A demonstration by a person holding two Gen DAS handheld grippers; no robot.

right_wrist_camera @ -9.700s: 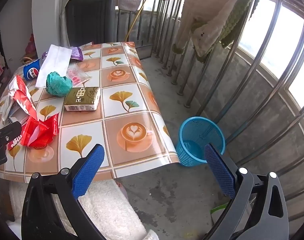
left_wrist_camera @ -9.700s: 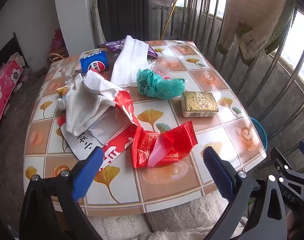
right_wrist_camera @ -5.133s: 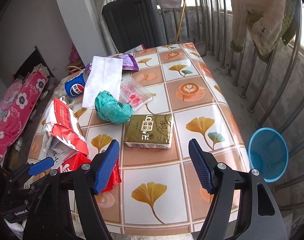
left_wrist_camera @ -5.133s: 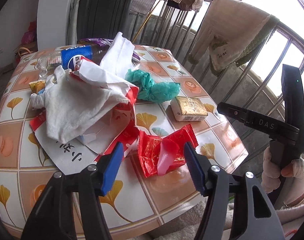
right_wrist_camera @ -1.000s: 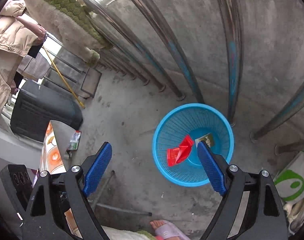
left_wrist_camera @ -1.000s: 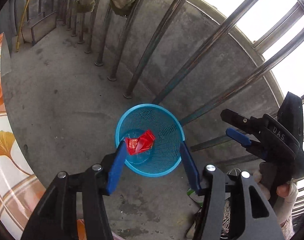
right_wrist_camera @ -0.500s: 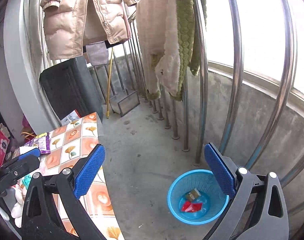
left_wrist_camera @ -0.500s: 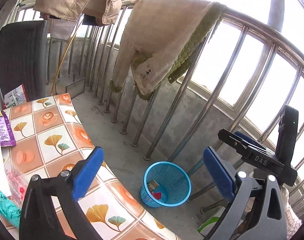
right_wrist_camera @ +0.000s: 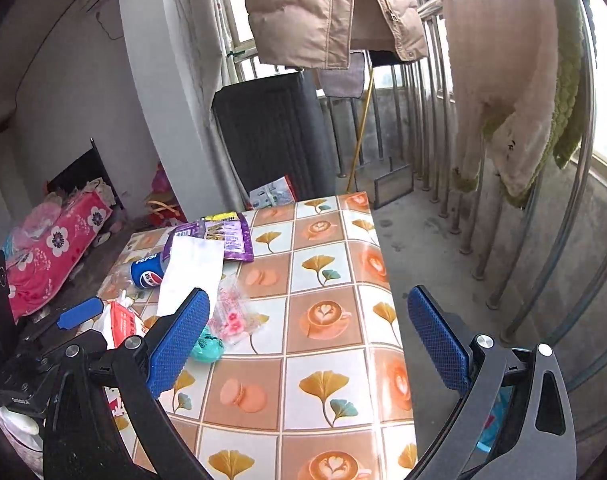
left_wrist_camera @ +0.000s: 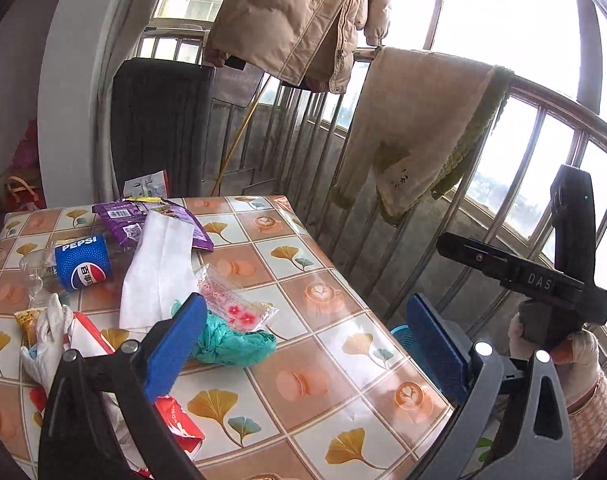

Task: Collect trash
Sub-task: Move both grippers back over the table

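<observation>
A: What lies on the table (left_wrist_camera: 323,364)?

B: At its far edge, a snack packet (left_wrist_camera: 127,220) — a paper sheet (left_wrist_camera: 157,276) lies over the packet's near end. A Pepsi bottle (left_wrist_camera: 83,268) lies left of the sheet. Nearer the camera, a clear wrapper (left_wrist_camera: 235,304) rests just behind a crumpled bag (left_wrist_camera: 231,344).

A: And beyond the table?

B: A cabinet (left_wrist_camera: 159,128) stands behind it. A railing (right_wrist_camera: 475,200) runs along the right side — a towel (left_wrist_camera: 419,128) hangs over it.
</observation>
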